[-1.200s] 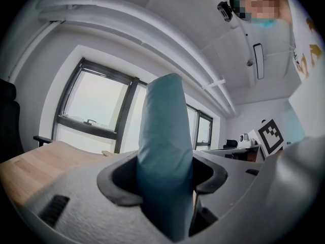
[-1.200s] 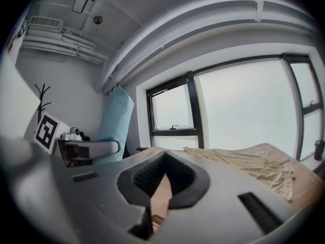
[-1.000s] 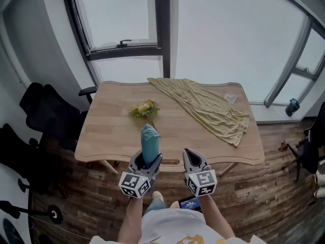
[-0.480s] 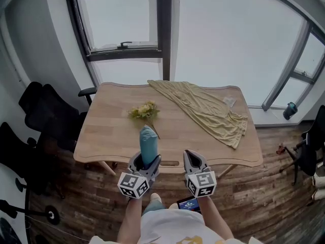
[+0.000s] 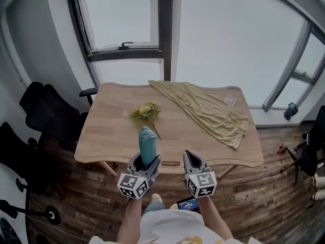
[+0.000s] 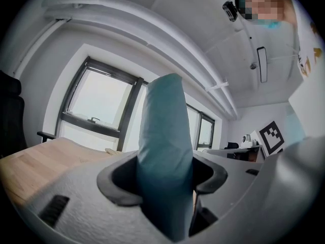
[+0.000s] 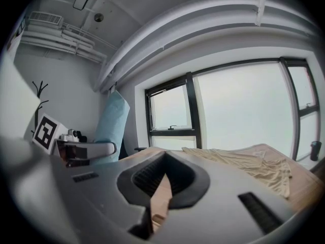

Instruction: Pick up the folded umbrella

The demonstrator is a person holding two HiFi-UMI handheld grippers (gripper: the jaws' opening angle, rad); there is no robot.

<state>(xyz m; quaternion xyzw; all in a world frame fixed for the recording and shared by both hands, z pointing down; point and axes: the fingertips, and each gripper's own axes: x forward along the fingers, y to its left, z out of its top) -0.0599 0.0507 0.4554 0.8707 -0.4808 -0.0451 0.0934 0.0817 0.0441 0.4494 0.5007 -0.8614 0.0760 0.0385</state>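
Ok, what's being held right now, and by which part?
The left gripper is clamped on the teal folded umbrella near one end; most of its length sticks out beyond the jaws. The right gripper holds nothing.

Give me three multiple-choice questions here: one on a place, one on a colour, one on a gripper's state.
1. Where does the yellow cloth lie? A the table's left half; B the table's right half; C under the table.
2. What colour is the folded umbrella? A red; B black; C teal.
3. The left gripper is: A shut on the folded umbrella; B open, empty; C shut, empty.
Answers: B, it drapes across the right half in the head view; C, its fabric is teal; A, both jaws press on it.
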